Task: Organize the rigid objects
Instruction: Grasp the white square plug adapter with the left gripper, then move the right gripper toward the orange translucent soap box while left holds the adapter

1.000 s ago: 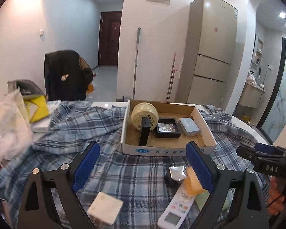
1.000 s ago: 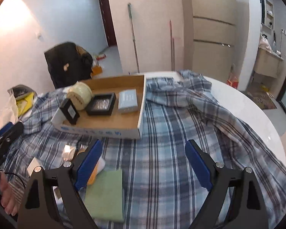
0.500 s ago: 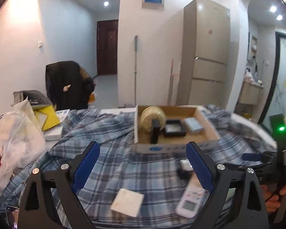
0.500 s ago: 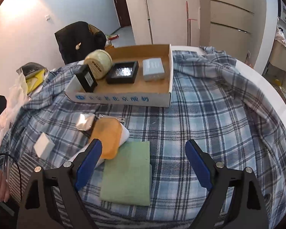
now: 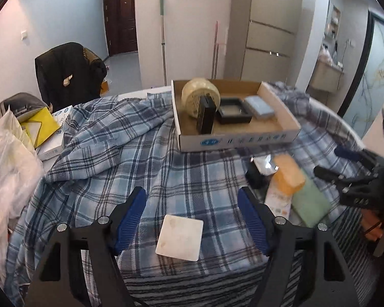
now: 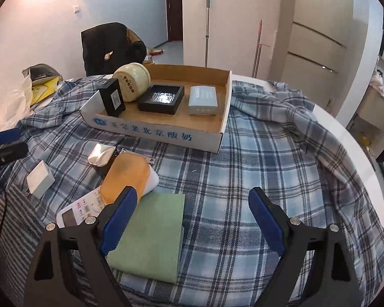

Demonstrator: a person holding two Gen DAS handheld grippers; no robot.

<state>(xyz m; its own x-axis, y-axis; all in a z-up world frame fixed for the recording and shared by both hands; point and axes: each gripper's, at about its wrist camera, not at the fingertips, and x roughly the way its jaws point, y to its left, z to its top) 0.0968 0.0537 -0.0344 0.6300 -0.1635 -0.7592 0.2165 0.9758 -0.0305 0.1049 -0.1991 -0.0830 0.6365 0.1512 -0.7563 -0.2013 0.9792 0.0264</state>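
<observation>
A shallow cardboard tray on the plaid cloth holds a cream jar, a small black box, a black dish and a grey-blue box. A white square block lies between the jaws of my left gripper, which are closing and stand clear of it. My right gripper hangs open over the cloth, its left finger above a green pad. Beside the pad lie an orange sponge, a white remote and a shiny silver piece.
At the table's left edge sit plastic bags, a yellow packet and a white box. A person's hand grips the other tool at the right. A chair with a black jacket stands behind.
Both grippers have tipped downward and come lower over the table. The left gripper's jaws have narrowed, and the white block now lies between them.
</observation>
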